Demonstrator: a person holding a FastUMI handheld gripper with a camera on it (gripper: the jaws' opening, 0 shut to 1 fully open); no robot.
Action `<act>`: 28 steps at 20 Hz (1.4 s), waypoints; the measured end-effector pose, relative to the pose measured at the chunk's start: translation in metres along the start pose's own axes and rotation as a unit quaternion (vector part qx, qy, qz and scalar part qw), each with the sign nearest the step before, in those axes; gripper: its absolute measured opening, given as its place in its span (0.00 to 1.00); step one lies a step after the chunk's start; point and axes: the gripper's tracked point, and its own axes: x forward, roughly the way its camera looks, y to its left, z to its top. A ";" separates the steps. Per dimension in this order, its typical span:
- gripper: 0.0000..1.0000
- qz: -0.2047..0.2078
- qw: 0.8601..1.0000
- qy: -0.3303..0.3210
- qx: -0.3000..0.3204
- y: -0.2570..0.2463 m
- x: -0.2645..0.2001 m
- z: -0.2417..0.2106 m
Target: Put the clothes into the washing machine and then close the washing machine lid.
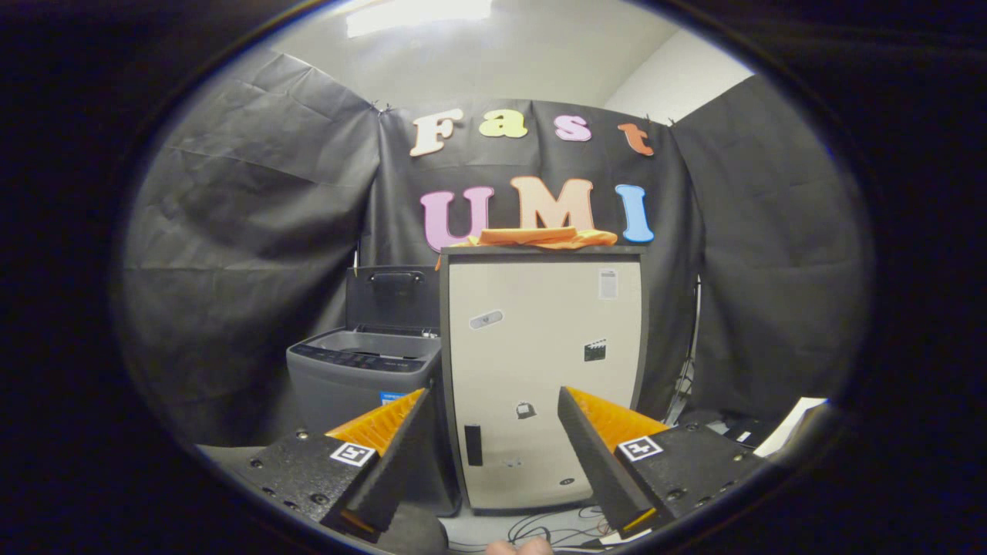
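the tongs (pixel 493 443) stand wide open with nothing between the fingers. beyond them, straight ahead, is one tall pale cabinet (pixel 544 370) with a few small stickers on its door. on its top lies one bright orange piece of clothing (pixel 544 237), flat and folded. just left of the cabinet sits one grey washing machine (pixel 362 378), its lid (pixel 392 297) raised upright. loose cables (pixel 551 528) lie on the floor below the cabinet.

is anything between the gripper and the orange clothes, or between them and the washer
Nothing visible blocks either path. The open hand-held gripper faces the beige cabinet; the orange clothes lie on top, beyond the fingers. The grey washing machine beside it has its lid up.
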 end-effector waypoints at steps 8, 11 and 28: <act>0.99 0.007 1.000 0.002 -0.012 0.011 0.003 0.001; 0.99 0.004 1.000 0.004 -0.020 0.012 0.008 0.001; 0.96 -0.039 0.998 0.024 0.045 0.017 0.080 0.039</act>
